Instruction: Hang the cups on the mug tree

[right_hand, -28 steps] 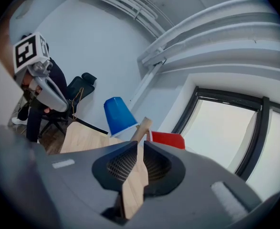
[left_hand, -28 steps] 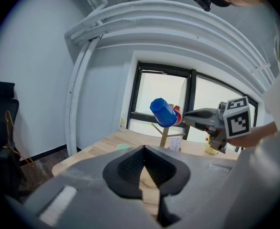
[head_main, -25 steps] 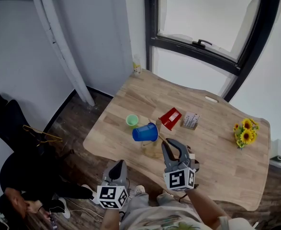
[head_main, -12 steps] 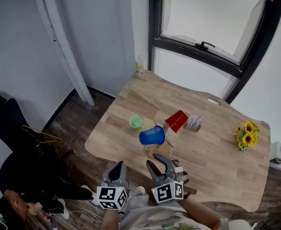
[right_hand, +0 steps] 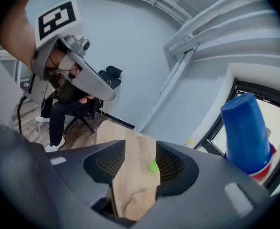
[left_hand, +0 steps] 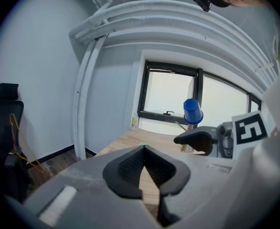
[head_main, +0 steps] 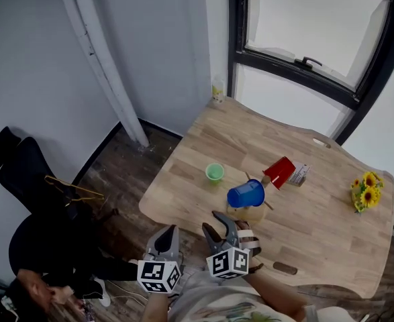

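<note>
Empty right tongs [head_main: 213, 221], just opening, should square onto the small green cup [head_main: 215, 172] beside the wooden mug tree [head_main: 250, 212]; left tongs [head_main: 166, 232] closed.

Walls: plain white wall [head_main: 35, 72], with a white slanted beam [head_main: 106, 69] running down to the floor. A black baseboard [head_main: 94, 158] runs along its foot.

Floor: dark wood planks [head_main: 126, 174].

Window: black-framed window [head_main: 297, 67] with a black handle [head_main: 309, 62]. The panes are bright white with daylight.

Furniture: light wooden table [head_main: 317, 228] with rounded corners, set below the window. A black office chair [head_main: 12, 163] stands at the left, well apart from the table.
</note>
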Demonstrator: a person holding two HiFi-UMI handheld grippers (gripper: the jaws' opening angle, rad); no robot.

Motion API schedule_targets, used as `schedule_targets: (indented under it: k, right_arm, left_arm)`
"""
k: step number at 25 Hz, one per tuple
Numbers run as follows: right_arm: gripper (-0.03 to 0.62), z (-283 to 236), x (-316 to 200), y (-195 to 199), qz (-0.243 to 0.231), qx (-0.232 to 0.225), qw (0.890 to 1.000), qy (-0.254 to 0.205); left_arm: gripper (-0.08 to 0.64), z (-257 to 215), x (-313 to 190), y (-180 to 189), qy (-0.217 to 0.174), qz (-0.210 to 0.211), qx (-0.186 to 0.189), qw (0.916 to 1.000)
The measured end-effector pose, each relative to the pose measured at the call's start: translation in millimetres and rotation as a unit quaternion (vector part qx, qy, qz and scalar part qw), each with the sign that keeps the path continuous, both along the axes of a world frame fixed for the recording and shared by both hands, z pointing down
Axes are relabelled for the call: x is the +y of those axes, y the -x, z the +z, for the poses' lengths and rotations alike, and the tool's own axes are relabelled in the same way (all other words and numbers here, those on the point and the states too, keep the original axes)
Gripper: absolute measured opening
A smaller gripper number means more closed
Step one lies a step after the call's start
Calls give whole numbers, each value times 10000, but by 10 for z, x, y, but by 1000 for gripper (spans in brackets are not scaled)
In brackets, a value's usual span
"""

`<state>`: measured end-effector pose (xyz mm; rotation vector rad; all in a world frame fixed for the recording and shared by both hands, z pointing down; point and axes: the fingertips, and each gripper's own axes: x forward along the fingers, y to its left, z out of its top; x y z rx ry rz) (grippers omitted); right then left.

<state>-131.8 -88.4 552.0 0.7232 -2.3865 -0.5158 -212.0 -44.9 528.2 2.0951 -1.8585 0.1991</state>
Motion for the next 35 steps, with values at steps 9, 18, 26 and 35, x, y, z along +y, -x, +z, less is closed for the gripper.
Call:
schedule_targets:
  k: [9, 18, 26, 35]
  right_arm:
    - [235, 348, -549, 433, 511, 938, 9942, 91]
    - [235, 565, -1164, 528, 1090, 1446, 9824, 456]
    - [233, 894, -1579, 449, 1247, 2011, 9669, 955]
    - [184, 1350, -1766, 395, 1143, 2707, 9464, 1337]
  left_arm:
    - [5, 47, 52, 392, 48, -103, -58, 9999]
    - [5, 95, 32, 532, 73, -136, -5, 9999]
    - [5, 171, -67, 519, 133, -79, 84, 9998]
    - [5, 270, -88, 614, 271, -184, 135, 9994]
